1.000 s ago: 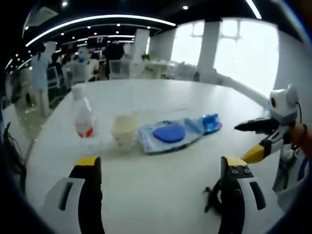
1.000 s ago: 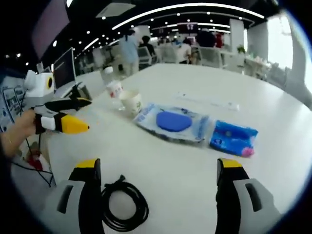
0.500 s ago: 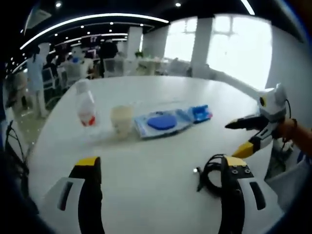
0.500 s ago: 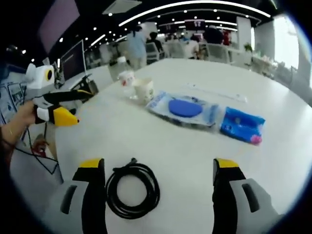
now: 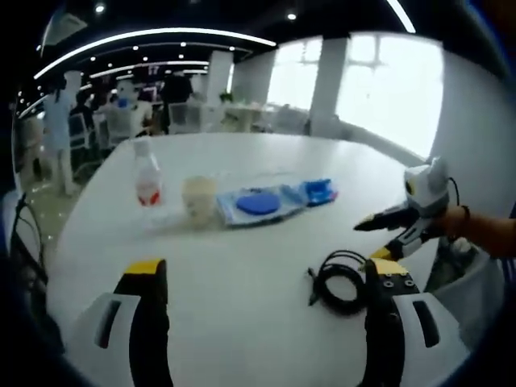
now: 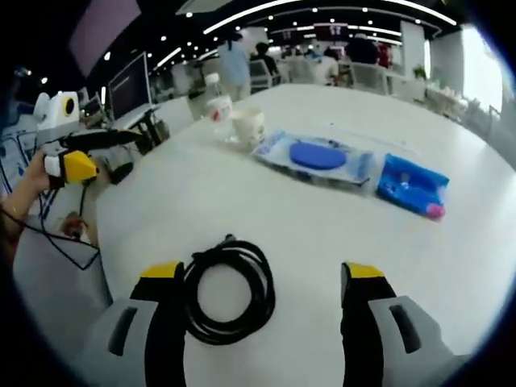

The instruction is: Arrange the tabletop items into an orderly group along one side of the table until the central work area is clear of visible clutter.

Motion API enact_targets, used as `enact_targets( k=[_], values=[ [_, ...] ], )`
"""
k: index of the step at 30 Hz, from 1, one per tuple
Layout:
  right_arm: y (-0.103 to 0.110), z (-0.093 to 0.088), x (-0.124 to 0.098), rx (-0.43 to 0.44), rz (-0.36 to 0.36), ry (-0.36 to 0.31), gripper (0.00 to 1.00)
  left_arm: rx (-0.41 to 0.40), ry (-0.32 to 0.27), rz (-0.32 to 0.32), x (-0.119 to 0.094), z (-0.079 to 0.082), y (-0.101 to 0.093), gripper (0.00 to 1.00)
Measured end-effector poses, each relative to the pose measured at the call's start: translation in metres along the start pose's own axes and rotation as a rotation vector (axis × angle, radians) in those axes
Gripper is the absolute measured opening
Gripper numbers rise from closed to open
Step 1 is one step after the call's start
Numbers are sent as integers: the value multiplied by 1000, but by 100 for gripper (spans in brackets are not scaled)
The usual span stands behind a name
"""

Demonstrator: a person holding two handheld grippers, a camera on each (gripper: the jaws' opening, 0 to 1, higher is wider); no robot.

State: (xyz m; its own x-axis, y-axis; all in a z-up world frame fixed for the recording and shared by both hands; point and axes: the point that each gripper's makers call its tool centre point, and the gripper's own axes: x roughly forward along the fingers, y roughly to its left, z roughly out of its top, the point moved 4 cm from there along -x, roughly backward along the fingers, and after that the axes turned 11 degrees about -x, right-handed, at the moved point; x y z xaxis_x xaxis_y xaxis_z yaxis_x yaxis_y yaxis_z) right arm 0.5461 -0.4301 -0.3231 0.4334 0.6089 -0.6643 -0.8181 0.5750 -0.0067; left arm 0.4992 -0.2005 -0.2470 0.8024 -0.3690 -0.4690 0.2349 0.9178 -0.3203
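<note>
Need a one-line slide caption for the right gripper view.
Open right gripper over a coiled cable on a white table, with bottle, cup and two blue packs beyond.

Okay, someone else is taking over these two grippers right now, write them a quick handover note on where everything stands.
Left gripper: open, empty, above the white table.
Right gripper: open, empty, low over the table with the coiled black cable lying between its jaws, not gripped.

Things: a clear bottle, a cup, a clear packet with a blue disc and a small blue pack lie in a rough row across the middle of the table. The cable sits apart, nearer the person.

Done: nothing appears grouped at an edge yet.
Left: move the cable, then the row, to one side.
</note>
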Motion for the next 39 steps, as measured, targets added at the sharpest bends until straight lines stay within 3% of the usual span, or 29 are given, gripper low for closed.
enact_targets(
  k=[8, 12, 18, 23, 39],
  values=[
    [7, -12, 9, -21, 16, 42, 68, 25, 12, 46, -10, -12, 7, 99],
    [7, -19, 15, -39, 17, 72, 52, 22, 20, 49, -16, -18, 4, 99],
    [6, -27, 23, -58, 7, 112, 41, 2, -9, 46, -20, -11, 2, 99],
    [4, -32, 24, -79, -9, 152, 18, 8, -10, 45, -22, -11, 0, 99],
    [11, -35, 28, -32, -11, 234, 14, 36, 26, 60, -24, -23, -3, 98]
  ],
)
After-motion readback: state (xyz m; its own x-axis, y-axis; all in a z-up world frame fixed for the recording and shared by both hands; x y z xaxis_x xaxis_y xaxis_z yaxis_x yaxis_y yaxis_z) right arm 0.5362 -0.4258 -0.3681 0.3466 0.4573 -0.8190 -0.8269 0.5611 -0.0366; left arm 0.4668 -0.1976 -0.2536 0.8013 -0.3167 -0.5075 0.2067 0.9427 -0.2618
